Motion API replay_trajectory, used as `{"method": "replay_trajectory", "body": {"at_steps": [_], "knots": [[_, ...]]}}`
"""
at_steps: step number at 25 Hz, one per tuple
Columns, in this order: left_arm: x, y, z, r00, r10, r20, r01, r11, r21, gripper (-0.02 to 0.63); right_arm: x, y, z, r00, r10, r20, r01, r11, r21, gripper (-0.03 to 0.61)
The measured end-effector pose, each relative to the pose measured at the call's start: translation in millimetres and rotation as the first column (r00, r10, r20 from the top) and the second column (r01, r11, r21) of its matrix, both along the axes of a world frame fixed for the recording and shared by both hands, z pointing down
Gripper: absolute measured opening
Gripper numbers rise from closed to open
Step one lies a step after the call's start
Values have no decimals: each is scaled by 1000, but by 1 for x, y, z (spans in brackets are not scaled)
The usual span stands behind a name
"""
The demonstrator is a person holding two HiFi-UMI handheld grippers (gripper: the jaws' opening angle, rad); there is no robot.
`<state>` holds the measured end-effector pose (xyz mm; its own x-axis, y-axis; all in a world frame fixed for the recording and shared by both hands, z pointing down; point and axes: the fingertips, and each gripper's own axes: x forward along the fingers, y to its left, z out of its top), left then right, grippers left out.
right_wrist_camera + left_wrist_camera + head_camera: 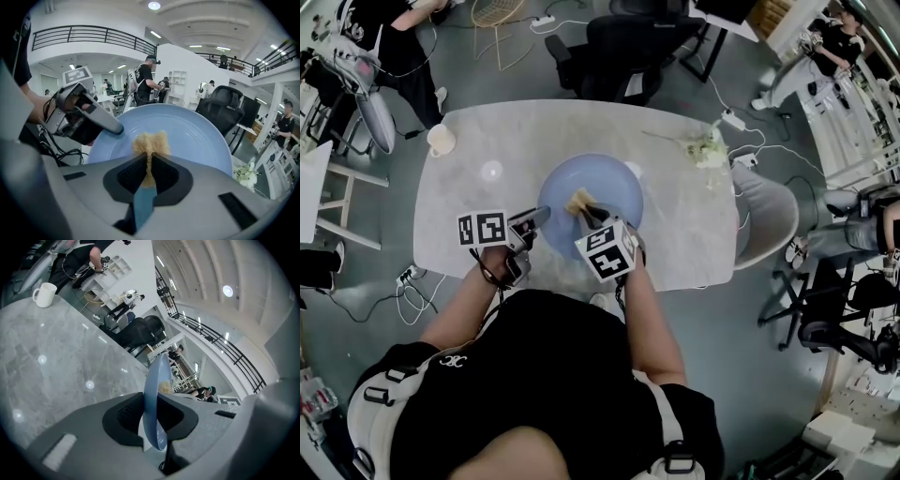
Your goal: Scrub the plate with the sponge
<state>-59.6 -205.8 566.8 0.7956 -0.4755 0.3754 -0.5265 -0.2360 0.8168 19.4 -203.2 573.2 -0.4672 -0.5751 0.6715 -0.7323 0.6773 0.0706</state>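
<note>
— Two tongs, both busy?
— Both. The left tongs (539, 218) are clamped on the near-left rim of the pale blue plate (609, 187), with the rim running edge-on between the jaws. The right tongs (595, 217) pinch the tan sponge (150, 140), and its frayed end presses on the plate's middle.
— Where does the plate sit?
— Over the middle of the grey desk (487, 131), right in front of the person. I cannot say whether it lies flat or is tipped up.
— How should the scrubbing go?
— My judgement is to hold the left clamp firm so the plate neither spins nor slides. Work the sponge in small overlapping circles from the middle out to the rim. Press lightly, because the sponge is soft and gripped only by a thin fold, so a hard push could drag it out of the jaws. Steer clear of the left tongs when strokes reach that side.
— Any brand or lettering?
— None that I can read on the plate or the sponge. The cubes on the tongs carry black-and-white square markers, which are patterns and not words. The white mug (441, 139) at the desk's far left corner looks plain.
</note>
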Motion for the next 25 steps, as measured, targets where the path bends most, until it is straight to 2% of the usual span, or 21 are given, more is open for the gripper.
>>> {"method": "replay_trajectory", "body": {"at_steps": [5, 9, 12, 17, 23, 25], "knots": [[-3, -7, 2, 999, -42, -6, 42, 999, -21, 66, -11, 21, 12, 997, -74, 10, 75, 995, -63, 31], [-14, -11, 0, 997, -72, -21, 72, 997, -28, 66, -27, 41, 18, 989, -137, 53, 143, 983, -117, 32], [-16, -12, -2, 996, -82, -23, 81, 996, -21, 66, -31, 51, 20, 985, -160, 68, 168, 978, -128, 32], [-14, -10, -2, 998, -55, -8, 55, 998, -9, 63, -22, 46, 18, 991, -121, 58, 127, 983, -131, 32], [-8, -2, -13, 998, 18, 56, -23, 996, 81, 61, 0, 27, 1, 997, -56, 54, 61, 995, -85, 32], [-6, 1, -15, 998, 35, 55, -40, 996, 86, 61, 10, 17, -5, 998, -20, 54, 24, 998, -63, 32]]}}
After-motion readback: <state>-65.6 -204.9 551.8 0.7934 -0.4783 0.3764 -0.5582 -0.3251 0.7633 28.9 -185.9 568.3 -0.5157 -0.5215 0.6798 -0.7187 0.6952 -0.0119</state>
